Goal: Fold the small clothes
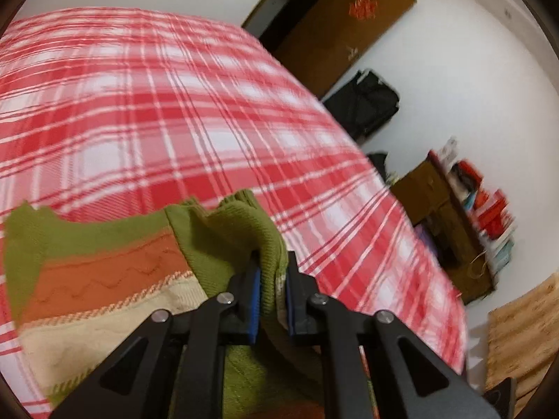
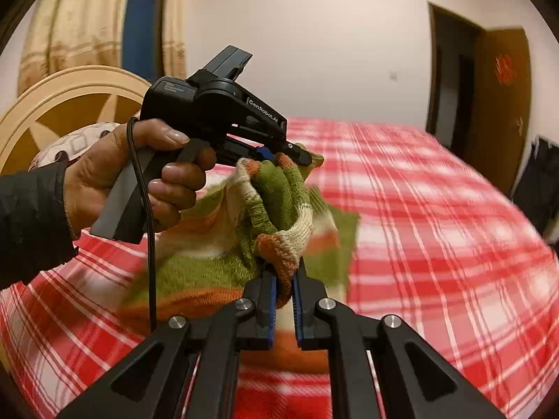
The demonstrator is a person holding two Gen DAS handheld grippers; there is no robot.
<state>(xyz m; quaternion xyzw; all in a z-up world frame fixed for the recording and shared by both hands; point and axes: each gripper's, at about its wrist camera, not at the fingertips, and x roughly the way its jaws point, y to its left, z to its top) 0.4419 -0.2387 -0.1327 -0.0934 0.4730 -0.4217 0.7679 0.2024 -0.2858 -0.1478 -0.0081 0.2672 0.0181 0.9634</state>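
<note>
A small knitted sweater with green, orange and cream stripes point(image 1: 104, 272) hangs over the red-and-white plaid bed point(image 1: 174, 104). My left gripper point(image 1: 272, 279) is shut on a green ribbed edge of it. In the right wrist view the sweater point(image 2: 279, 209) is lifted and bunched between the two grippers. My right gripper point(image 2: 283, 279) is shut on an orange and cream fold. The left gripper point(image 2: 279, 155), held by a hand point(image 2: 139, 181), grips the sweater's upper edge just beyond.
The plaid bed point(image 2: 436, 227) fills the lower part of both views. A brown door point(image 1: 349, 28), a black bag point(image 1: 367, 104) and a cluttered wooden cabinet point(image 1: 447, 216) stand along the white wall. A cream headboard point(image 2: 70, 104) and curtains point(image 2: 87, 24) are at the left.
</note>
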